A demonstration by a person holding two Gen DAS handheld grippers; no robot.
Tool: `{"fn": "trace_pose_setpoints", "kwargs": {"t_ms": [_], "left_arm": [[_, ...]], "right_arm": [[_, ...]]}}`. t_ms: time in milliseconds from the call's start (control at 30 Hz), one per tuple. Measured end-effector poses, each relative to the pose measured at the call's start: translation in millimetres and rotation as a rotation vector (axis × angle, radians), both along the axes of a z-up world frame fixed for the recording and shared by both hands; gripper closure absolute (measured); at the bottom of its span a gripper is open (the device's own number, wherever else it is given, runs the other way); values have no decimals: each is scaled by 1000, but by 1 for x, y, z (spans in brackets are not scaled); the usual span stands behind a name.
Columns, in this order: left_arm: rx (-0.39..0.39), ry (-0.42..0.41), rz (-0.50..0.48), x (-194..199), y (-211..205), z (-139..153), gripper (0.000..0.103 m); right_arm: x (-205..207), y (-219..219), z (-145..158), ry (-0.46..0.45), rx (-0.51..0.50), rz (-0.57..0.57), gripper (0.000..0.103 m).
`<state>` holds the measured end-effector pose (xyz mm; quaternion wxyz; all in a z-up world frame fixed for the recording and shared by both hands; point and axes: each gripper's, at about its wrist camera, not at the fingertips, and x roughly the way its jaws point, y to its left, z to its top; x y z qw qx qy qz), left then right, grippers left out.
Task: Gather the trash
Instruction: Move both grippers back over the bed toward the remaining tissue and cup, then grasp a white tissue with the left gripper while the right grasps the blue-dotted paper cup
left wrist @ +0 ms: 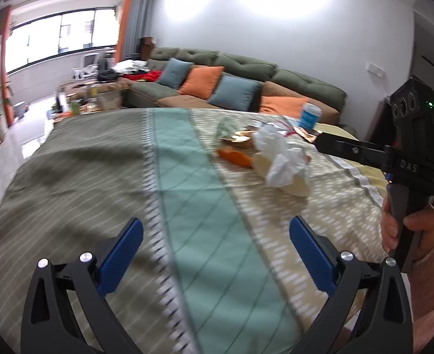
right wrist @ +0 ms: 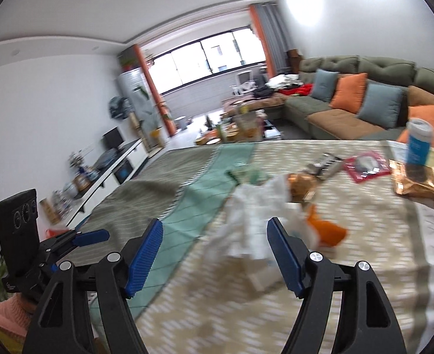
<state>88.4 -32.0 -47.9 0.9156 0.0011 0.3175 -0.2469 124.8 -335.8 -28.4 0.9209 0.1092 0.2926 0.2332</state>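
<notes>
Left claw (left wrist: pixel 217 253): my jaws stood wide apart, holding nothing, over the worktop (left wrist: pixel 98 177).
Right claw (right wrist: pixel 215 253): partly spread, gripping nothing.
Trash: crumpled white tissue (right wrist: pixel 246 224) lay just beyond my right claw, beside orange scrap (right wrist: pixel 326 230).

Striped olive, teal, beige tablecloth (left wrist: pixel 187 206); white tissue (left wrist: pixel 281 156); orange peel (left wrist: pixel 234 156).

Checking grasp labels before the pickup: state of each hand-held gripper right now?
Left hand-held gripper: open, empty, over the tablecloth.
Right hand-held gripper: open, nothing held; crumpled white tissue lies just ahead.
</notes>
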Motion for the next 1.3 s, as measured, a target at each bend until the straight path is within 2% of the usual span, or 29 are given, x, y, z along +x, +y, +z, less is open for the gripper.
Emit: {"fn": "trace_pose_setpoints", "kwargs": {"t_ms": [300, 467, 533, 567, 600, 700, 867, 1000, 1167, 1233, 1300], "left_arm": [[-7, 51, -104, 46, -67, 4, 5], [-35, 129, -155, 74, -96, -2, 21], [-35, 161, -158, 83, -101, -7, 24], [-40, 179, -157, 87, -103, -11, 32], [-52, 204, -160, 92, -104, -14, 46], [-88, 247, -163, 99, -103, -23, 64], [-105, 231, -167, 93, -96, -21, 89], [-118, 203, -158, 84, -81, -11, 91], [-133, 165, -141, 70, -57, -2, 92], [-132, 150, -132, 63, -48, 1, 92], [-132, 136, -124, 54, -38, 3, 92]], "right_arm": [[8, -42, -9, 20, 39, -81, 30], [8, -49, -12, 36, 61, -99, 30], [9, -53, -15, 45, 74, -102, 30], [9, -54, -16, 49, 78, -103, 30], [9, -54, -18, 54, 83, -101, 30], [8, -51, -20, 64, 83, -84, 30], [14, -46, -23, 91, 74, -65, 31], [23, -41, -28, 124, 59, -52, 33], [28, -32, -33, 169, 43, -18, 41], [30, -29, -34, 181, 38, -15, 47], [31, -29, -35, 195, 40, -24, 48]]}}
